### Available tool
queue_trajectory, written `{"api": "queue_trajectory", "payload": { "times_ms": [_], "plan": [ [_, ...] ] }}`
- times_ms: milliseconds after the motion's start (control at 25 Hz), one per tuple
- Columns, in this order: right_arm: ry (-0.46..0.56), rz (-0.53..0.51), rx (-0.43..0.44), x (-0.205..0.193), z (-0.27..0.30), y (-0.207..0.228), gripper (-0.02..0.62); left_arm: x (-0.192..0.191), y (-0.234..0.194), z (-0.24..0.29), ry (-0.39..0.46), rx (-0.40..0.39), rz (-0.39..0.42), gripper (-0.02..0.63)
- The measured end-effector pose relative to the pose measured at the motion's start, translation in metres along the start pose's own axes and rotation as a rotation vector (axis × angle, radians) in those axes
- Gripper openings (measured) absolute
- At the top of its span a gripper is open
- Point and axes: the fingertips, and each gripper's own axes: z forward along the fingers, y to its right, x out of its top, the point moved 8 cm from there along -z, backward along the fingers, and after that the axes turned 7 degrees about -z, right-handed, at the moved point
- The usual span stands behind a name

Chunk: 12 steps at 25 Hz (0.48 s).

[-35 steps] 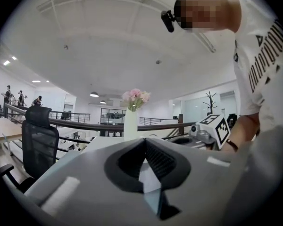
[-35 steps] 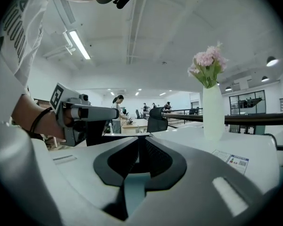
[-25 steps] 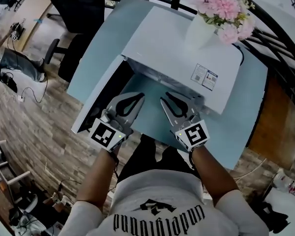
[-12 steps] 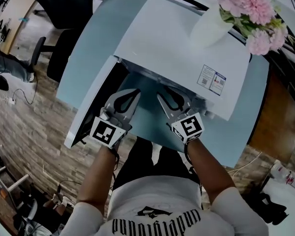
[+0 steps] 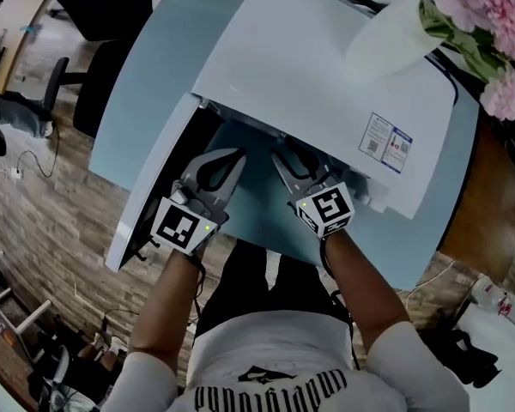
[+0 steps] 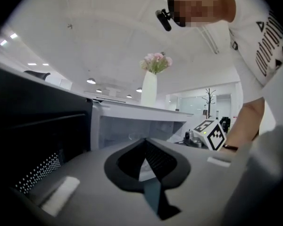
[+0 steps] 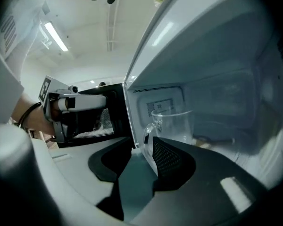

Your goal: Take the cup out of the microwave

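Observation:
A clear glass cup [image 7: 175,124] with its handle to the left stands inside the white microwave [image 5: 326,67], whose door [image 5: 150,187] hangs open to the left. My right gripper [image 7: 142,148] points into the cavity; its jaws are opening, with nothing between them and the cup just beyond their tips. From the head view, the right gripper [image 5: 281,154] reaches under the microwave's front edge, which hides the cup. My left gripper [image 5: 237,155] hovers beside it in front of the open door, shut and empty. In the left gripper view, the left gripper [image 6: 144,141] faces the cavity.
A white vase [image 5: 386,37] of pink flowers [image 5: 498,33] stands on top of the microwave. The microwave sits on a light blue table [image 5: 249,209], whose front edge is near my body. An office chair [image 5: 90,88] stands on the wooden floor at left.
Both grippers have sunk and moved forward toward the microwave opening. The right gripper's tips now sit under the microwave's front edge.

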Motion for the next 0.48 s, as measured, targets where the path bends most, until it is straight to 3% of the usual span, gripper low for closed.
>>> {"api": "queue_trajectory", "payload": {
  "times_ms": [480],
  "plan": [
    [-0.004, -0.023, 0.037, -0.004, 0.026, -0.002, 0.117, -0.009, 0.000, 0.007, -0.020, -0.040, -0.016, 0.051]
  ]
}}
